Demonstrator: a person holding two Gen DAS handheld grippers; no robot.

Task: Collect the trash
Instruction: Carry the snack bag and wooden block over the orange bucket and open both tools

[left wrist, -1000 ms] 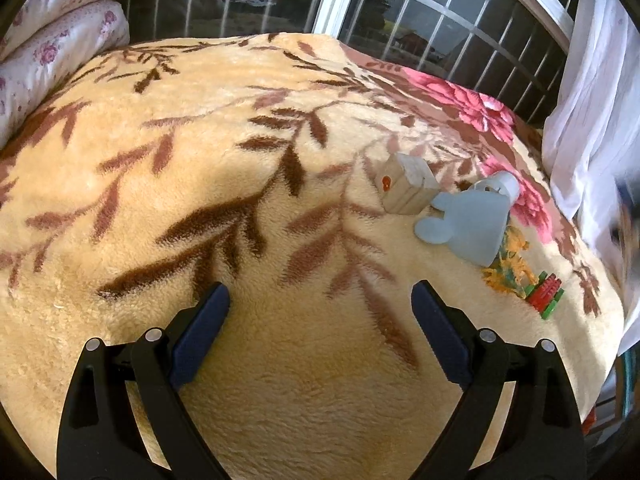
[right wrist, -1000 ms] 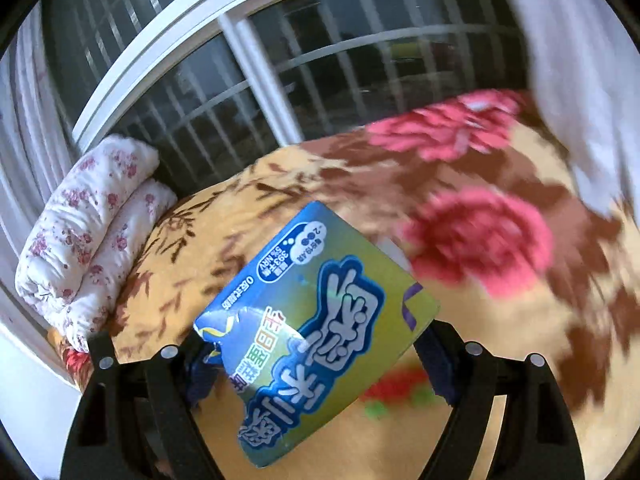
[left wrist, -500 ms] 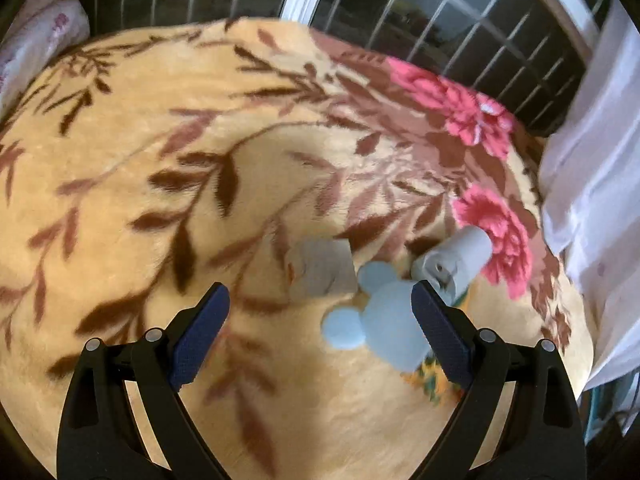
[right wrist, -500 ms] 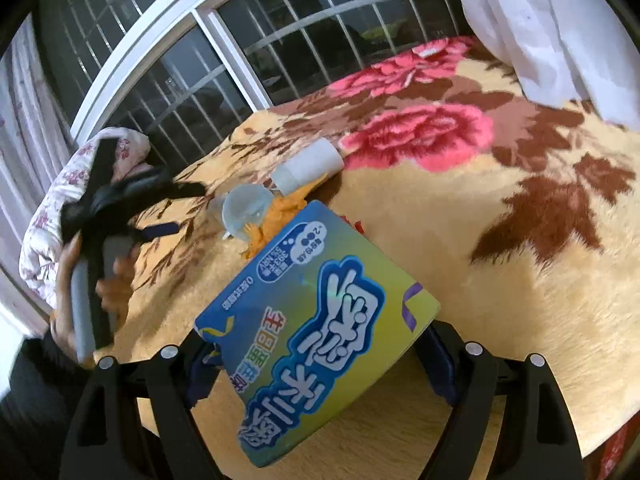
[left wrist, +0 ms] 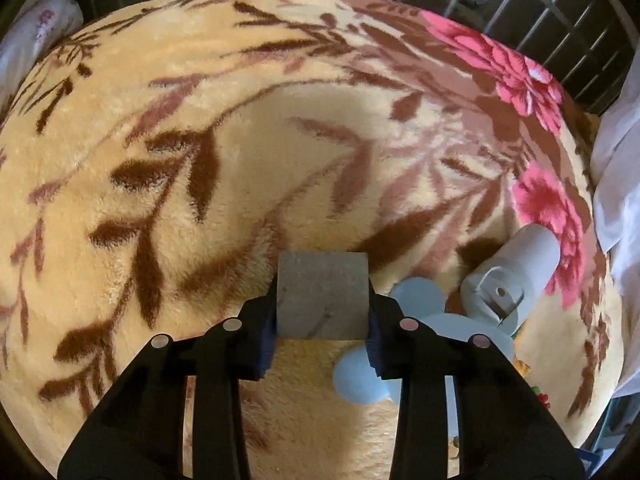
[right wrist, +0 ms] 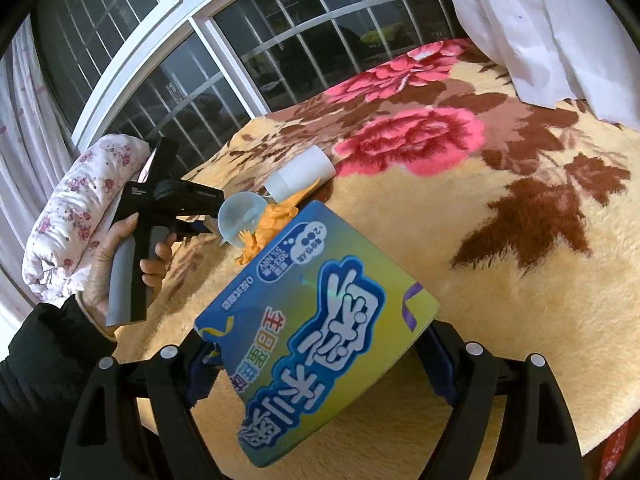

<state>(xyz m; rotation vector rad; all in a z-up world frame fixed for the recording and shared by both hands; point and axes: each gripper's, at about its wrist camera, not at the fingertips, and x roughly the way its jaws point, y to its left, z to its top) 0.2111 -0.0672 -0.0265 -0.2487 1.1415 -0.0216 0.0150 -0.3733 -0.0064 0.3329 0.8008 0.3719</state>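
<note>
My left gripper [left wrist: 322, 320] is shut on a small brown cardboard box [left wrist: 322, 294], low over the floral blanket [left wrist: 200, 160]. Right beside it lie a pale blue mouse-shaped plastic piece [left wrist: 416, 300] and a white cylindrical bottle [left wrist: 516, 264] on its side. My right gripper [right wrist: 316, 364] is shut on a blue and yellow carton [right wrist: 320, 320] with printed characters, held above the blanket [right wrist: 520, 300]. In the right wrist view the left gripper [right wrist: 200, 208] and its hand show at left, next to the blue piece [right wrist: 240, 214], an orange wrapper [right wrist: 276, 216] and the white bottle [right wrist: 300, 172].
A folded flowered quilt [right wrist: 76, 204] lies at the bed's far left. Barred windows [right wrist: 240, 60] stand behind the bed. A white curtain [right wrist: 540, 32] hangs at the right, also in the left wrist view [left wrist: 620, 200]. The blanket's edge drops off at lower right [left wrist: 580, 420].
My left gripper moved down to the brown box and closed on it. My right gripper kept the carton and swung to face the bed with the other trash.
</note>
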